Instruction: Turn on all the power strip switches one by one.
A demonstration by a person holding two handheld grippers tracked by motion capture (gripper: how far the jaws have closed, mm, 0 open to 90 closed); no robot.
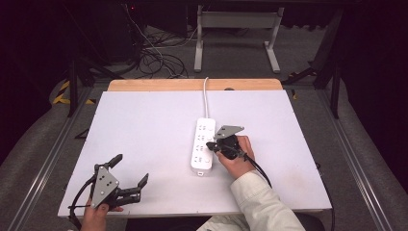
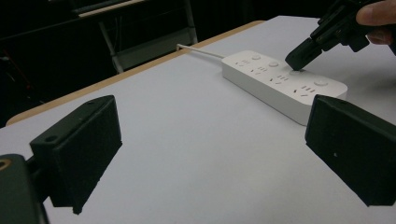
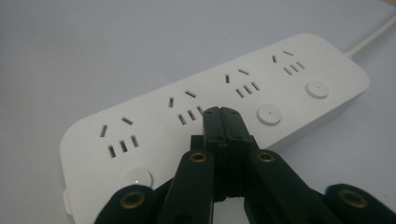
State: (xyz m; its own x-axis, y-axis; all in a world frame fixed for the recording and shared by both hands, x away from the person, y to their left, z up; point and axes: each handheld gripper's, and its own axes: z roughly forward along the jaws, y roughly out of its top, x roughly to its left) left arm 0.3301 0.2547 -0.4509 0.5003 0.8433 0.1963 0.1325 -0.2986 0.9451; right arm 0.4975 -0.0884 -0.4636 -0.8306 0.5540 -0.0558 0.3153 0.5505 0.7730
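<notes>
Left gripper (image 1: 129,176) idle at the near-left tabletop (image 1: 144,134) edge, fingers (image 2: 77,156) wide, holding nothing. Power strip (image 1: 202,145) sits mid-tabletop, cord (image 1: 206,98) running to the far edge. Right gripper (image 3: 223,112) has its fingers pressed together, empty, tip on the strip's third switch button from the cord end. Likely pressing it: push straight down, centred, so the strip doesn't slide. White tabletop, wooden back edge; dark room, grey carpet, loose cables (image 1: 154,57) behind.
</notes>
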